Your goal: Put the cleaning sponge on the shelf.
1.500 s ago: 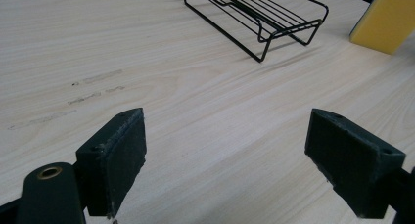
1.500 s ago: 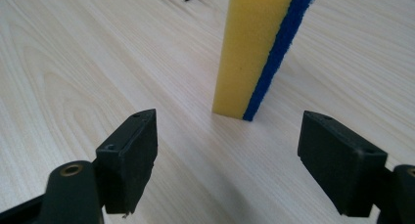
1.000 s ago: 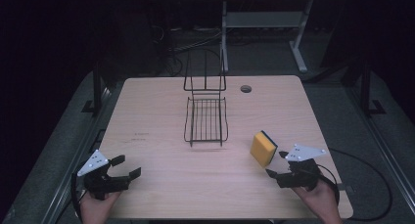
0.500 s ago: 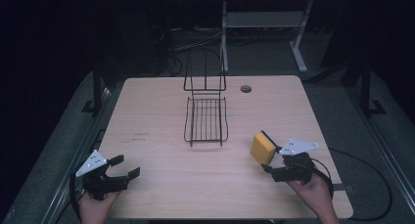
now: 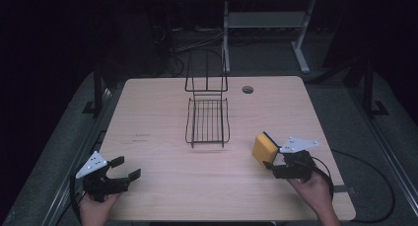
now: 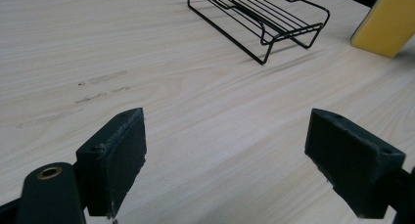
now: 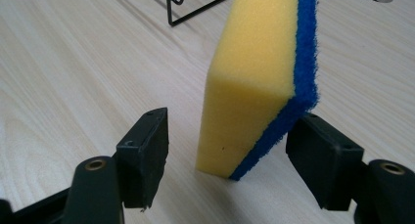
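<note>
Right gripper view: sponge (image 7: 259, 82) stands on edge between the right gripper (image 7: 230, 155) jaws, which have just been closing; a gap remains at the left pad, contact at the right is unclear. Wire rack (image 5: 207, 120) lies beyond. Left gripper (image 5: 127, 169) rests wide open, holding nothing.

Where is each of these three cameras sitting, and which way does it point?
High view: above the person's side, looking forward and down at the table; both hands and grippers show.
Left gripper view: rides the left gripper, facing the rack; open jaws show.
Right gripper view: rides the right gripper, facing the sponge between its jaws.
All share rack and sponge.
</note>
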`<state>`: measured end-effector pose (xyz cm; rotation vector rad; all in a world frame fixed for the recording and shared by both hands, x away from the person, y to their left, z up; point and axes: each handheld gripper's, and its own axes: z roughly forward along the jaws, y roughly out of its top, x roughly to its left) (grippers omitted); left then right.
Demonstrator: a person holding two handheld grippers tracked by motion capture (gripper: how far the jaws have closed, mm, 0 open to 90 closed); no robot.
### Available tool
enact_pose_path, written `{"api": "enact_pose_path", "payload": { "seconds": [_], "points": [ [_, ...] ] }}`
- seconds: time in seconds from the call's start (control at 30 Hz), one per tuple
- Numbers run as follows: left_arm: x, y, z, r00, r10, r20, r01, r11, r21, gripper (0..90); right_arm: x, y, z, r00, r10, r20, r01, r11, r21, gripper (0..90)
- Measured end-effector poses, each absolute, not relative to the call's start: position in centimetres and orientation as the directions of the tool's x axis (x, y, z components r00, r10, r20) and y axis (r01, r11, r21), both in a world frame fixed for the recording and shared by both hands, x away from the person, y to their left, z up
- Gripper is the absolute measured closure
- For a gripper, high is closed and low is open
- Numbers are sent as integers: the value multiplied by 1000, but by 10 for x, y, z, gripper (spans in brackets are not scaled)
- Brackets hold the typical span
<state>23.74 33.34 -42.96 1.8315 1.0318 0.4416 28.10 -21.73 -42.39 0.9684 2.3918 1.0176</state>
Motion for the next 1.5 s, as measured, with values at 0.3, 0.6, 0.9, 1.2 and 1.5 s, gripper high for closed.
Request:
{"api": "enact_pose_path", "payload": {
  "seconds": [0.3, 0.6, 0.9, 1.2, 1.5],
  "points": [
    [237, 334, -429, 577, 806, -133, 461, -187, 867, 147, 284, -215, -422, -692, 718, -71, 448, 504, 738, 441],
    [237, 334, -429, 577, 806, -134, 461, -186, 868, 147, 285, -216, -418, -692, 718, -74, 444, 503, 741, 554],
    [236, 334, -429, 577, 806, -135, 460, -183, 869, 147, 285, -219, -410, -699, 712, -63, 432, 491, 756, 564],
    [236, 334, -429, 574, 808, -137, 461, -180, 869, 147, 287, -208, -397, -726, 684, -70, 404, 507, 762, 567],
    [236, 334, -429, 577, 805, -136, 459, -182, 870, 147, 294, -196, -385, -752, 655, -69, 382, 519, 765, 569]
  ]
}}
